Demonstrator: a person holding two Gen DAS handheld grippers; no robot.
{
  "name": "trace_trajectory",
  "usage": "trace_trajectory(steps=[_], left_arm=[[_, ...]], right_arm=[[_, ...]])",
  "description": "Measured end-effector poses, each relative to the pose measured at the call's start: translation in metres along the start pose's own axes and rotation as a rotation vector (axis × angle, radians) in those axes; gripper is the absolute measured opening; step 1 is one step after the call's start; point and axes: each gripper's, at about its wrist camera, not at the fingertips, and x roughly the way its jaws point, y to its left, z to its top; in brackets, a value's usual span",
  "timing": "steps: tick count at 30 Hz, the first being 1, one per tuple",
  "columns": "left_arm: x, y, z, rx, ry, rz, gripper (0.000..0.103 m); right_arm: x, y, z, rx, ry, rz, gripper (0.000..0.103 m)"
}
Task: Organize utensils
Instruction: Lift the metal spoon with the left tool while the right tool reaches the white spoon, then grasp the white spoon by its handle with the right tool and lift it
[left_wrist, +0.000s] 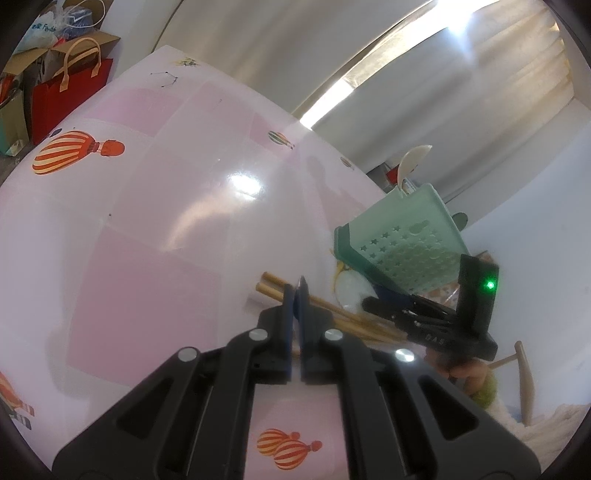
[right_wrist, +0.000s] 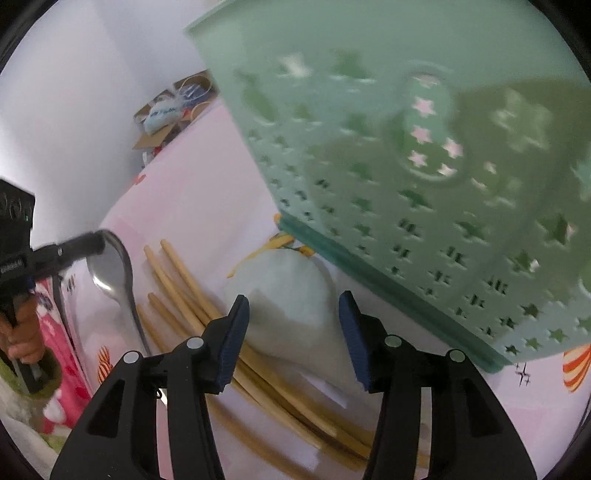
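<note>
Left gripper (left_wrist: 297, 295) has its pads pressed together, apparently pinching the bowl tip of a steel spoon (right_wrist: 110, 273). The right gripper (right_wrist: 293, 306) hangs with jaws wide apart over the clutter. A glossy pink balloon-print tablecloth (left_wrist: 147, 221) carries everything. Near its edge sits a mint-green plastic holder with star-shaped holes (left_wrist: 402, 236), a cream spoon (left_wrist: 410, 162) poking from its top. Just beside the holder's base lie loose bamboo chopsticks (right_wrist: 177, 273), with a pale, wide-bowled spoon (right_wrist: 291, 280) resting on them.

The chopsticks are probably light, stiff and apt to roll; gripping them mid-length should hold them level. The steel spoon looks slick, so its flat handle offers a surer hold than the curved bowl.
</note>
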Motion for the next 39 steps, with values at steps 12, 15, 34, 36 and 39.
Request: trace_trajectory(steps=[12,15,34,36,39], left_arm=[[-0.007,0.005,-0.002,-0.019,-0.019,0.018,0.001],[-0.009,0.007,-0.002,-0.026,-0.025,0.026,0.001],[-0.026,0.025,0.001,-0.063,-0.072,0.064,0.001],[-0.026,0.026,0.0,-0.066,-0.073,0.064,0.001],[-0.028,0.027,0.001,-0.067,-0.075,0.065,0.001]], right_arm=[[-0.002,0.056,-0.002,-0.219,-0.053,-0.199,0.045],[-0.004,0.076,-0.008,-0.324,-0.082,-0.308,0.042],[-0.007,0.143,-0.058,-0.668,-0.111,-0.534,0.031],[-0.012,0.14,-0.061,-0.658,-0.12,-0.536,0.031],[-0.013,0.142,-0.064,-0.651,-0.127,-0.537,0.031]])
